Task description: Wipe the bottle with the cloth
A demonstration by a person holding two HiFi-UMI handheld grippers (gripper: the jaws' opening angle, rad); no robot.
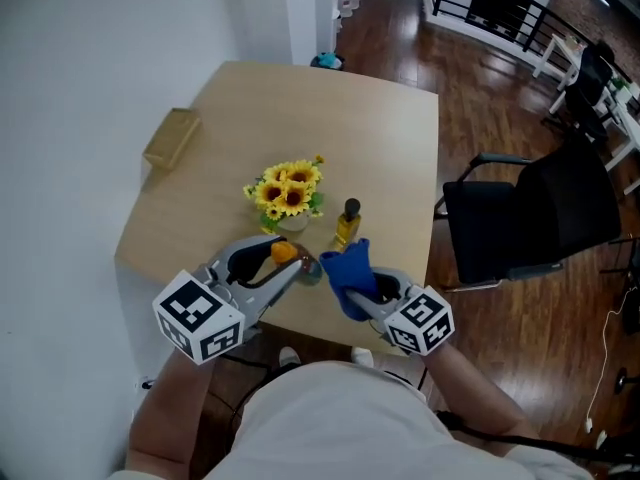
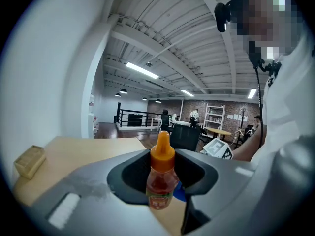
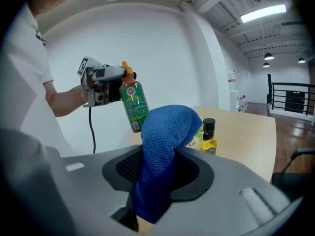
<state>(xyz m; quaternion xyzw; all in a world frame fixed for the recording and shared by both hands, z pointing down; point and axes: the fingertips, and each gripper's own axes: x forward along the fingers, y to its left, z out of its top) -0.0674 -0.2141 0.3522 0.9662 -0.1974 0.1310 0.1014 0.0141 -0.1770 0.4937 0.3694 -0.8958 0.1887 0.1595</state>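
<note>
My left gripper [image 1: 296, 265] is shut on a small sauce bottle [image 1: 288, 253] with an orange cap, held above the table's near edge. In the left gripper view the bottle [image 2: 161, 178] stands upright between the jaws of the left gripper [image 2: 162, 203]. The right gripper view shows it with a green label [image 3: 133, 104], slightly tilted. My right gripper [image 1: 358, 290] is shut on a blue cloth [image 1: 348, 268], which bulges out of the jaws [image 3: 165, 141] of the right gripper [image 3: 156, 193]. The cloth sits just right of the bottle; contact between them cannot be told.
A small oil bottle [image 1: 347, 222] with a black cap and a pot of sunflowers [image 1: 288, 192] stand on the light wooden table [image 1: 380, 138] just beyond the grippers. A tan box [image 1: 172, 138] lies at the left edge. A black chair [image 1: 535, 218] stands to the right.
</note>
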